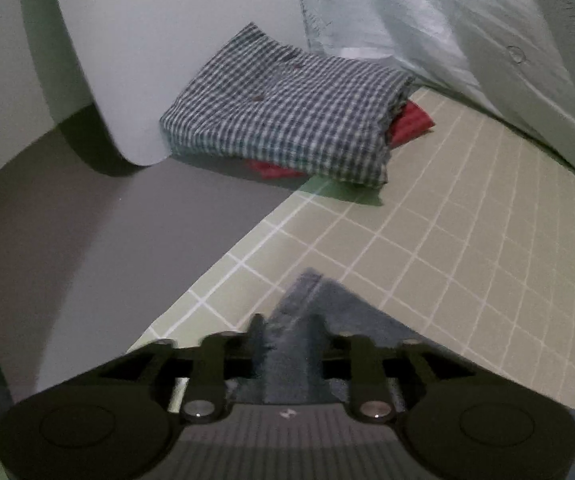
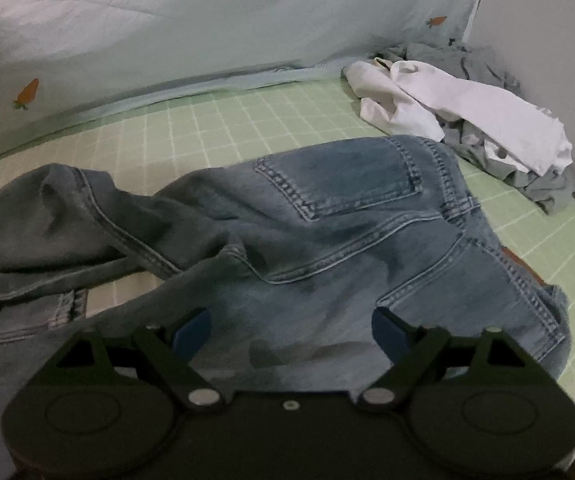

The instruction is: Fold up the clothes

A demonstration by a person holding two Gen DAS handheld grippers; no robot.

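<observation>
Jeans (image 2: 327,216) being gripped at hem by left gripper (image 1: 287,340); right gripper (image 2: 291,336) wide, empty. Checked shirt (image 1: 287,120) folded; laundry pile (image 2: 467,128) is waiting.

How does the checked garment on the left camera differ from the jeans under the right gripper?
The checked garment is folded into a flat packet; the jeans lie spread and rumpled, unfolded. The checked garment is fine blue-and-white check; the jeans are plain washed-blue denim with a stitched back pocket. The checked garment rests on a red item; the jeans lie directly on the green grid mat. Both sit on the same mat.
</observation>
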